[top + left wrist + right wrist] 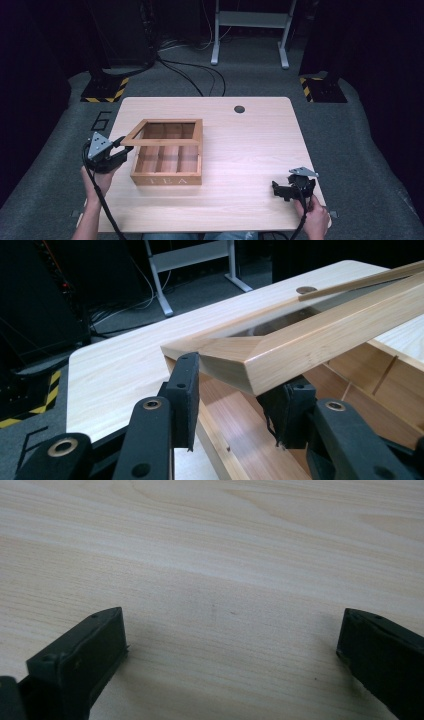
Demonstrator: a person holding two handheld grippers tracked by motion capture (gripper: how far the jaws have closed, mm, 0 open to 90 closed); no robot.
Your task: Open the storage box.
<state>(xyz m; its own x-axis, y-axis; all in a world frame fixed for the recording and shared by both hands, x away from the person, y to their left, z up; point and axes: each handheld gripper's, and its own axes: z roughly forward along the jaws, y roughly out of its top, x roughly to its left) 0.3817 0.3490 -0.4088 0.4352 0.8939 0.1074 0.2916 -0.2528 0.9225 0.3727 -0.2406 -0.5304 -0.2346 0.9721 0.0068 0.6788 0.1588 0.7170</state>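
Observation:
A wooden tea box (167,180) marked TEA stands on the left half of the table, its divided compartments showing. Its glazed frame lid (165,142) hangs half raised above it, tilted. My left gripper (124,144) is shut on the lid's near left corner. In the left gripper view the two black pads (184,390) clamp that corner of the lid (325,340), with the box's inside (240,435) below. Near the table's front right edge my right gripper (279,189) rests low, pointing left. Its jaws (232,625) stand wide open over bare wood.
The light wooden table (250,150) has a dark cable hole (239,108) near its far edge. Beyond it on the grey floor are a white stand's legs (250,30), cables and two yellow-black striped bases (106,89).

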